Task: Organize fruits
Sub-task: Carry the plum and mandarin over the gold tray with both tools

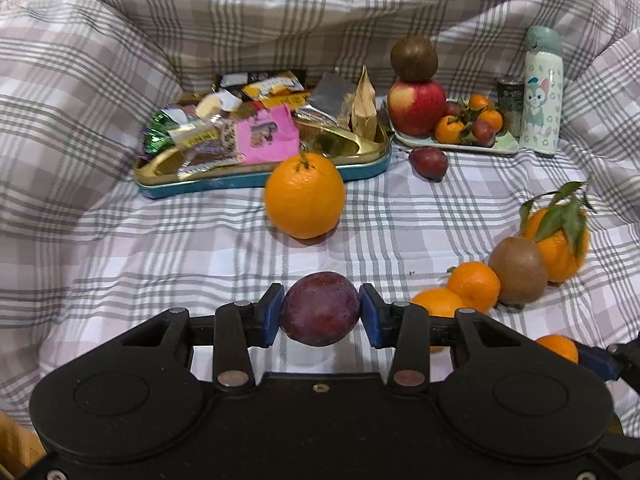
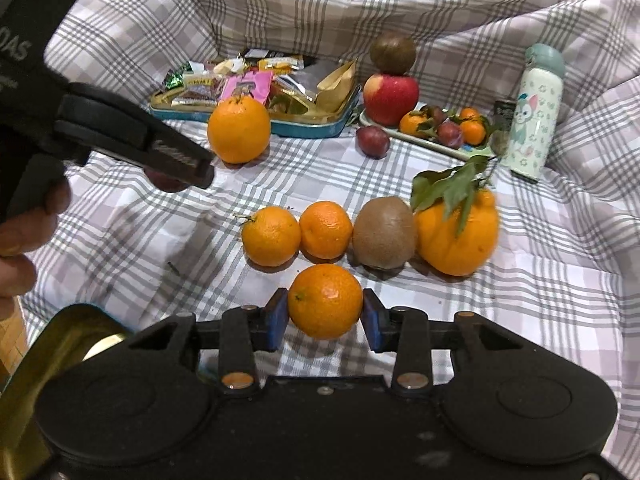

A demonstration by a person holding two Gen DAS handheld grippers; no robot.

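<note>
My left gripper (image 1: 320, 310) is shut on a dark purple plum (image 1: 320, 308) just above the checked cloth. My right gripper (image 2: 325, 303) is shut on a small mandarin (image 2: 325, 300), close in front of a row of fruit: two mandarins (image 2: 271, 235) (image 2: 326, 230), a kiwi (image 2: 384, 232) and a leafy orange (image 2: 456, 236). A large orange (image 1: 304, 196) lies mid-cloth. A second plum (image 1: 429, 162) lies by the pale green plate (image 1: 460, 147), which holds an apple (image 1: 416, 106) topped by a brown fruit (image 1: 414, 58), mandarins and plums.
A gold and teal tin tray (image 1: 360, 170) full of snack packets stands at the back. A white cartoon bottle (image 1: 542, 92) and a dark can (image 1: 510, 98) stand right of the plate. Bunched checked bedding (image 1: 80, 100) rises around the flat area. A gold lid (image 2: 60, 360) sits at the lower left.
</note>
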